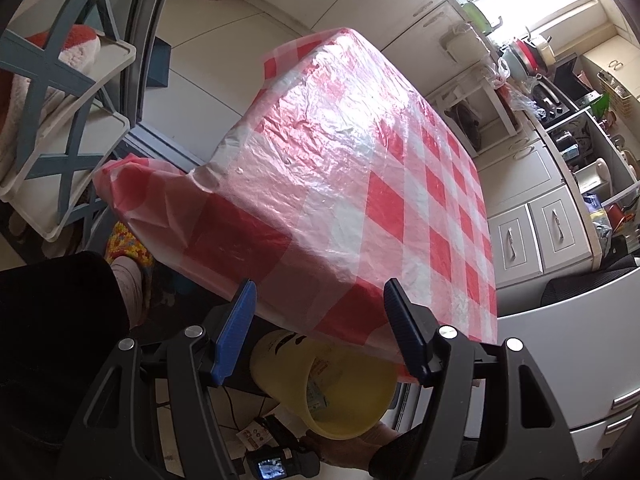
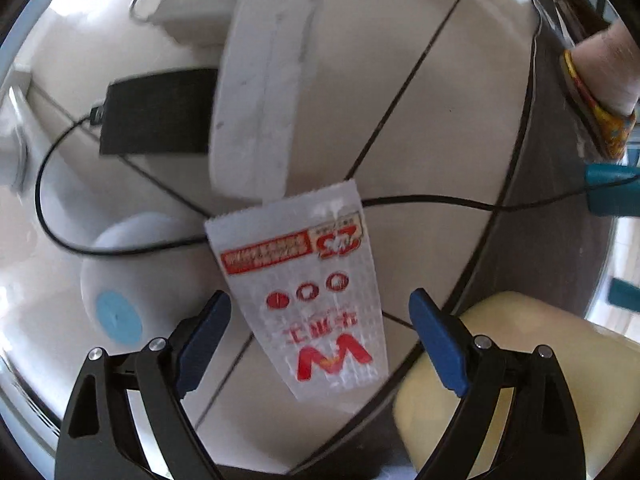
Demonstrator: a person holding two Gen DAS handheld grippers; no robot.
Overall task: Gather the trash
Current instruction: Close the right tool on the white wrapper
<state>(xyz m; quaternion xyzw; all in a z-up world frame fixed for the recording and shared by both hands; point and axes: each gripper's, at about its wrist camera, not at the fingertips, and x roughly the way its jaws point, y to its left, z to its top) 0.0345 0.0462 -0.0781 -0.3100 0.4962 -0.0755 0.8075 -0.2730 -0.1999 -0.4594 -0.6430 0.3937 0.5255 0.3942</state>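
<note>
With its jaws apart, the right gripper (image 2: 320, 316) should straddle the white wrapper (image 2: 304, 292) on the tiled floor (image 2: 440, 128) (avoiding the black cable (image 2: 440, 201) behind it) and pinch its near edge.

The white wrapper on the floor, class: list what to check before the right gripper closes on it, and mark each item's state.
1. Right gripper open: ok.
2. White wrapper between its fingers: ok.
3. Black cable clear of the grasp: cannot tell; it runs under the wrapper's far end.
4. Yellow bin nearby to receive it: ok.
5. Left gripper open, holding nothing: ok.
</note>
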